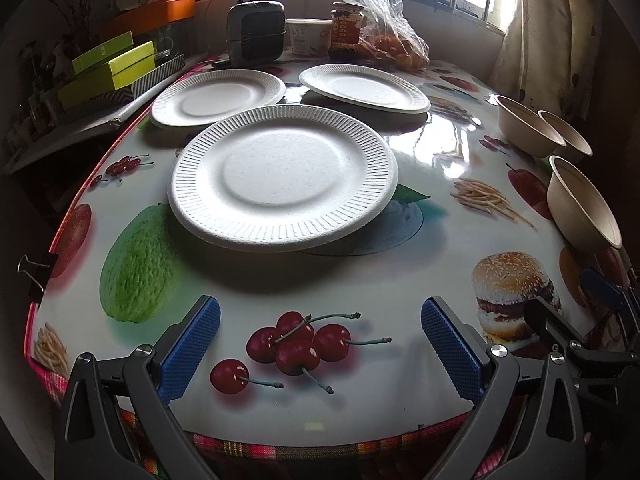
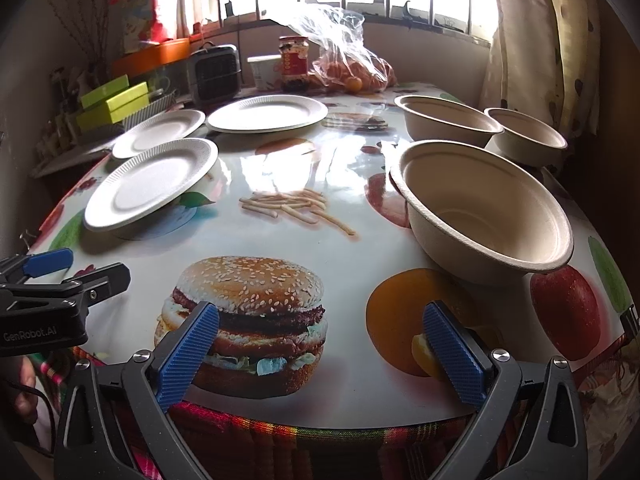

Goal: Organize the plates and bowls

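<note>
Both the left gripper (image 1: 320,344) and right gripper (image 2: 320,348) hover with jaws wide and nothing between them, over the worktop's (image 1: 400,280) near edge. Three white plates (image 1: 283,176) lie toward its left edge; three tan bowls (image 2: 486,216) stand along its right edge.

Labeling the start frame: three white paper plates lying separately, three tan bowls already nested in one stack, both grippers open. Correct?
Not quite. The right wrist view shows the three tan bowls standing apart, not nested. The three white paper plates do lie separately, and the left gripper and right gripper are open.
</note>
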Tool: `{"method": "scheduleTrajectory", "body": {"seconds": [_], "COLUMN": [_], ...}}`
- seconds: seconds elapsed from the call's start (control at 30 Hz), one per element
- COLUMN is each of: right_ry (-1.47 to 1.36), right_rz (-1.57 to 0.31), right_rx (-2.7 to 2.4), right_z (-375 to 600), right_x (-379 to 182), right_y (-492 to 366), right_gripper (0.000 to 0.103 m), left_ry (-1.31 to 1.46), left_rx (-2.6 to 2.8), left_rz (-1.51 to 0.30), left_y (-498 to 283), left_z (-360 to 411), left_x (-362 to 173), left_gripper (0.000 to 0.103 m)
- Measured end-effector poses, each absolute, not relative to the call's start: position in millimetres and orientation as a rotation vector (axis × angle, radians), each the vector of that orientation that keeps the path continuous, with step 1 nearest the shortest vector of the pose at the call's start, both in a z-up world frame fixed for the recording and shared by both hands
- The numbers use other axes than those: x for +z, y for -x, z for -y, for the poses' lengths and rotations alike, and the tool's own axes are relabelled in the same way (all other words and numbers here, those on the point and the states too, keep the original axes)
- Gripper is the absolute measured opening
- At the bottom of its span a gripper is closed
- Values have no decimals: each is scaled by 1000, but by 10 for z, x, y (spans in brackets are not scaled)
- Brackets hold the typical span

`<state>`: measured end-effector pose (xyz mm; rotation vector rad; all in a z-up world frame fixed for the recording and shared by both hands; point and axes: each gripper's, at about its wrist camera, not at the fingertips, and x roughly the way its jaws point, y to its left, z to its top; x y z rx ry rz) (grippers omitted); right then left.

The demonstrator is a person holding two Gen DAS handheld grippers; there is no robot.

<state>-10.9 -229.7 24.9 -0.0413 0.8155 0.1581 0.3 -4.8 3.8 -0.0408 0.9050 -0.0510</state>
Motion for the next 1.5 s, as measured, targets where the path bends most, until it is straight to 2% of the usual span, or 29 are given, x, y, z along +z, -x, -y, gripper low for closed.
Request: {"method": "scheduleTrajectory", "body": {"seconds": [0.43, 1.23, 1.5], "right_ry": [39, 46, 64], "right_rz": [-714, -694, -635], "right_rx": [150, 138, 174], "right_z": [2334, 2319, 2226], "right_x": [484, 553, 772], "right_y": [197, 159, 104], "right_gripper": [103, 103, 103], "left_ry": [28, 22, 51], "left_rx": [-30, -13, -15], "left_rz": [-803, -776, -755], "left_y": [136, 95, 30], "left_z": [66, 61, -47], "left_x": [313, 407, 553], "left_gripper": [101, 101, 101]}}
